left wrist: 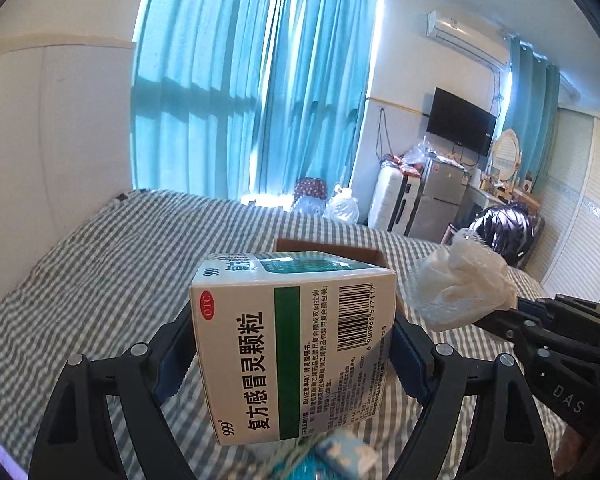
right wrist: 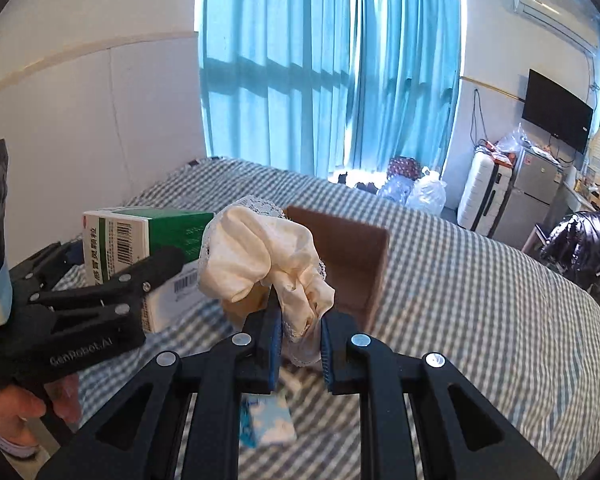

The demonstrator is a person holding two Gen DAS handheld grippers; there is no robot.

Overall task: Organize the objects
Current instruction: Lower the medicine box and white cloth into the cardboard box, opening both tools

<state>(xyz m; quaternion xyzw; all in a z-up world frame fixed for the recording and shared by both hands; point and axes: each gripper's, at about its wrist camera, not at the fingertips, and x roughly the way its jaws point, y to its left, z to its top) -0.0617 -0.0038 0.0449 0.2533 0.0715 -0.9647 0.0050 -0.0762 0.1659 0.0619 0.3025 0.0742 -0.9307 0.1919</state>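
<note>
1. Left wrist view: my left tool (left wrist: 296,360) is clamped on the medicine box (left wrist: 292,344), held in the air above the checked bed (left wrist: 100,280). The brown cardboard box (left wrist: 340,250) sits just beyond it. The pads grip only the carton's lower sides, so I judge it could pivot or slip if I tilt.

2. Right wrist view: my right tool (right wrist: 298,344) pinches the cream lace-trimmed cloth (right wrist: 260,256), bunched above the cardboard box (right wrist: 348,256). The left tool (right wrist: 112,280) is near; I think they may collide, or the cloth may snag the rim. A tissue pack (right wrist: 270,420) lies on the bed below.
</note>
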